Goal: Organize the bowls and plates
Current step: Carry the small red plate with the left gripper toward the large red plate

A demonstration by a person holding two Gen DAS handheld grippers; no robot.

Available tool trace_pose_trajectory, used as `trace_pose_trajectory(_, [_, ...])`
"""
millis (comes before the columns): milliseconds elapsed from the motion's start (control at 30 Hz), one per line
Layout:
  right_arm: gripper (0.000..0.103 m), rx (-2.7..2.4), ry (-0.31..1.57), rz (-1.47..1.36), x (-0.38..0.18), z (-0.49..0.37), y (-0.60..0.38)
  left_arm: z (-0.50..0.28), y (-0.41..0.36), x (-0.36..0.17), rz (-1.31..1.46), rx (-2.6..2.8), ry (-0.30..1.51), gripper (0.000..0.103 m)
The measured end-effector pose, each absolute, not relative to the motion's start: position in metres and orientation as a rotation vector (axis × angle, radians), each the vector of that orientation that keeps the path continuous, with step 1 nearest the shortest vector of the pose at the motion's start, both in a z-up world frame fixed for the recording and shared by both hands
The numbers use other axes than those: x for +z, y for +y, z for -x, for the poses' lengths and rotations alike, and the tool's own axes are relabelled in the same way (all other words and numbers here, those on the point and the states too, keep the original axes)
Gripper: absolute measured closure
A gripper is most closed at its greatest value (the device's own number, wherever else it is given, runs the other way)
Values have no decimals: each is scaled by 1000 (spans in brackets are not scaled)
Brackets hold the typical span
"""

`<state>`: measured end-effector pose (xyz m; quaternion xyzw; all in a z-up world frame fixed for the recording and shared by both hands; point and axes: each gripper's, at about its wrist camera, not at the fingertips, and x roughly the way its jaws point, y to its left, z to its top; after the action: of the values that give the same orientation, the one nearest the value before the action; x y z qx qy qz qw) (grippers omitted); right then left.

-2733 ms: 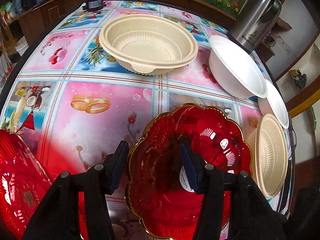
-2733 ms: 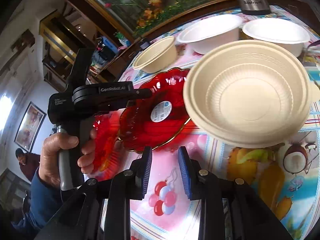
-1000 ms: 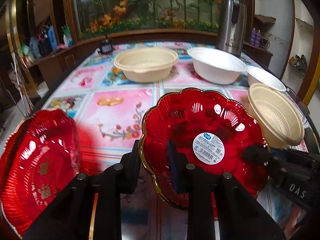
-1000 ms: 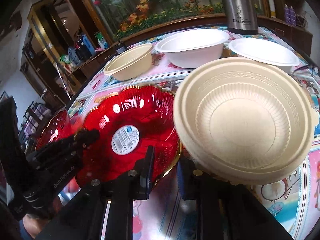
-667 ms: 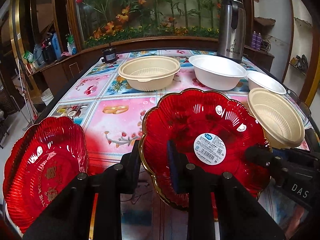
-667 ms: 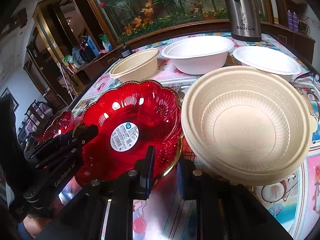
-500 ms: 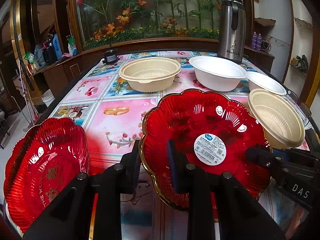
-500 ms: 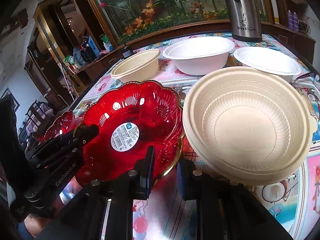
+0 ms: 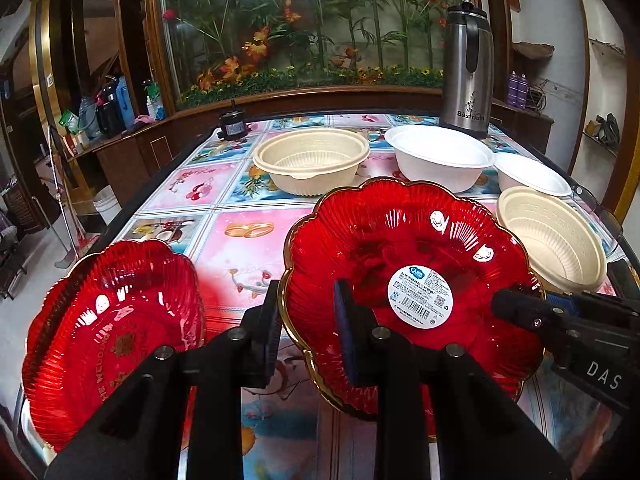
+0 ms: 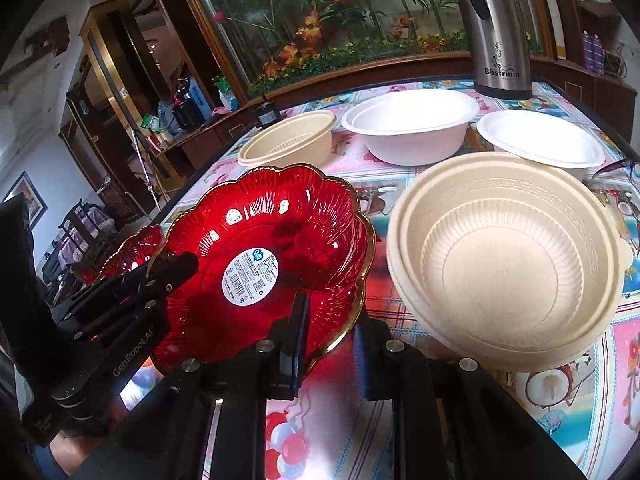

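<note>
A red scalloped glass plate with a gold rim and a white sticker (image 9: 404,280) is held above the table by both grippers. My left gripper (image 9: 306,332) is shut on its near left rim. My right gripper (image 10: 330,328) is shut on its near right rim; it also shows in the right wrist view (image 10: 264,256). A second red plate (image 9: 112,332) lies at the table's near left. A beige bowl (image 10: 504,264) sits right of the held plate. Another beige bowl (image 9: 312,158) and two white bowls (image 9: 438,156) (image 9: 532,172) stand farther back.
A steel thermos jug (image 9: 468,68) stands at the far right of the patterned table (image 9: 200,188). A small black device (image 9: 232,124) sits at the far edge. A planter with flowers runs behind the table. Glasses (image 10: 616,168) lie at the right edge.
Both grippers closed on the red plate's rim and lifted it; the views rose and tilted up. In the last half second almost nothing moved.
</note>
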<state>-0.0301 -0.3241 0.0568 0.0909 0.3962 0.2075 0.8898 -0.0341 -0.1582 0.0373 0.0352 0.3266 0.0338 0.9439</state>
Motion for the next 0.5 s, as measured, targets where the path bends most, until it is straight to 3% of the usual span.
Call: trace_pose_trajectory(500, [83, 486, 801, -169, 66, 41, -308, 56, -136, 50, -47, 98, 653, 81])
